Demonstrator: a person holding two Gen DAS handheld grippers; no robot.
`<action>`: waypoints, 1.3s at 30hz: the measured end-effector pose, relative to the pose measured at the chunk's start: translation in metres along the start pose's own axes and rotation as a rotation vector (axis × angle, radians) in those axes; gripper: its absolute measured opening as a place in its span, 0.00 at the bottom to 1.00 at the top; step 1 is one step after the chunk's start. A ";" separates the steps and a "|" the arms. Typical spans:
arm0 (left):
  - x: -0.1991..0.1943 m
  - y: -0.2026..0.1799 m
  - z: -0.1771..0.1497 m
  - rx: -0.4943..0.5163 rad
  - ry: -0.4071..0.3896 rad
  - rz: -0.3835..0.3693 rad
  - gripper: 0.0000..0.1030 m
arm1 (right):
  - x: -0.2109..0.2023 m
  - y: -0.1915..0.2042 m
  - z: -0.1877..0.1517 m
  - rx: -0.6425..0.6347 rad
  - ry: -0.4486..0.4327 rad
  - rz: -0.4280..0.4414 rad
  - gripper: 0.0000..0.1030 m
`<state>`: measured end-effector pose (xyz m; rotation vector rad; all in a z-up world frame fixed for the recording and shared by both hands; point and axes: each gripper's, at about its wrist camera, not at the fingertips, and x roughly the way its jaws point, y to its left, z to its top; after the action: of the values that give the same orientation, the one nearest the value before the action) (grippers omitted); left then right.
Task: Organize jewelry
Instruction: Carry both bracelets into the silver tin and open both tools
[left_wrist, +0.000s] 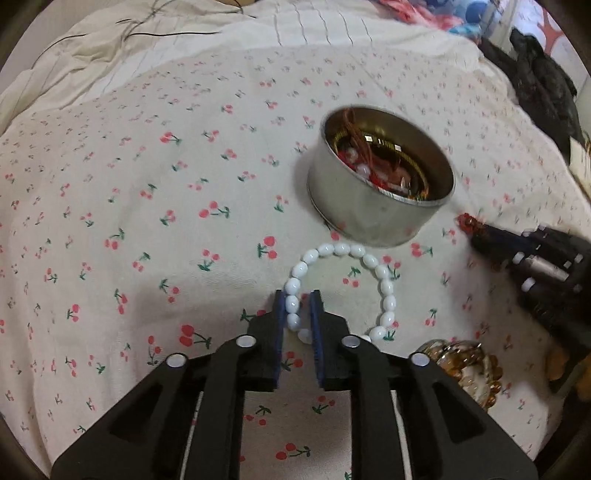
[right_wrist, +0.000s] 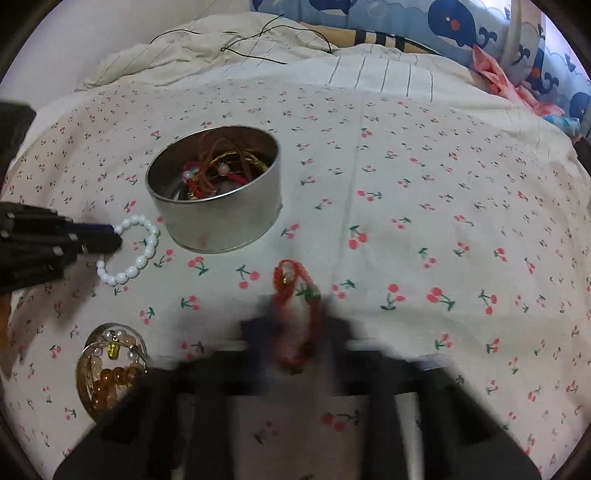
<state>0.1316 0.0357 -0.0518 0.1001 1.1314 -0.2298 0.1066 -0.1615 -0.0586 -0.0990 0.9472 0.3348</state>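
Left wrist view: cherry-print bedsheet (left_wrist: 147, 184); left tongs (left_wrist: 300, 314) pinch white bead bracelet (left_wrist: 343, 251); right tongs (right_wrist: 295, 325) grip red bracelet (right_wrist: 291, 280).

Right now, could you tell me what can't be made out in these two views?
- Right tongs, right wrist view: motion-blurred, so their grip on the red cord bracelet is unclear.
- Metal tin, both views: tangled contents, partly hidden by its wall.
- Amber beads, left wrist view: partly hidden behind the left tongs.

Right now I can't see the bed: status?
Left hand-held gripper shut on white oval-bead bracelet. Right hand-held gripper shut on red cord bracelet. Round metal tin open, path unobstructed.
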 end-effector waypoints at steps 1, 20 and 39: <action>0.000 -0.002 0.000 0.013 -0.002 0.009 0.14 | -0.002 0.000 0.000 0.005 -0.005 0.004 0.12; -0.082 -0.007 0.010 0.047 -0.210 -0.163 0.06 | -0.048 -0.013 0.016 0.066 -0.155 0.055 0.12; -0.057 -0.045 0.084 0.040 -0.242 -0.259 0.06 | -0.056 -0.020 0.019 0.109 -0.178 0.087 0.12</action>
<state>0.1723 -0.0172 0.0373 -0.0396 0.8965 -0.4827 0.0974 -0.1891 -0.0038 0.0715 0.7932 0.3655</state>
